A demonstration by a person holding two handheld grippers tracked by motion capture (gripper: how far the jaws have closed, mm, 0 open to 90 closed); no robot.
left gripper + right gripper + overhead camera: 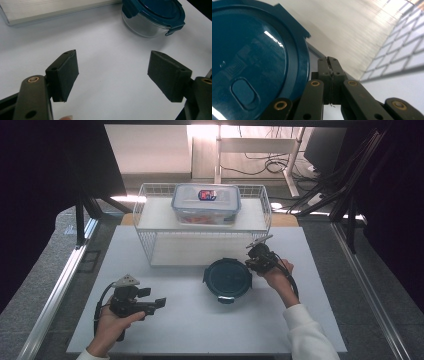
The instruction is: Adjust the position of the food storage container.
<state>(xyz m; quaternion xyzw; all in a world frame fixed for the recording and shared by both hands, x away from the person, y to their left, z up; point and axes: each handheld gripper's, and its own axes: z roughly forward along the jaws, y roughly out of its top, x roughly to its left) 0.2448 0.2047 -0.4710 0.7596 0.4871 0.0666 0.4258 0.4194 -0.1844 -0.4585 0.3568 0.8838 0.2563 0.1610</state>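
Observation:
A round glass container with a dark teal clip lid (227, 277) (152, 15) (249, 62) stands on the white table in front of the wire basket. My right gripper (250, 263) (329, 65) is shut, its jaws pressed together with nothing between them, right beside the lid's right rim. Whether the tips touch the rim I cannot tell. My left gripper (159, 302) (112, 72) is held low at the front left, well apart from the container. It is open, and bare table shows between its pads (67, 72).
A white wire basket (150, 245) (402, 45) stands at the back of the white board (190, 330). On its upper shelf sits a clear rectangular box with a blue-rimmed lid (206, 202). Metal rails run along both sides of the table.

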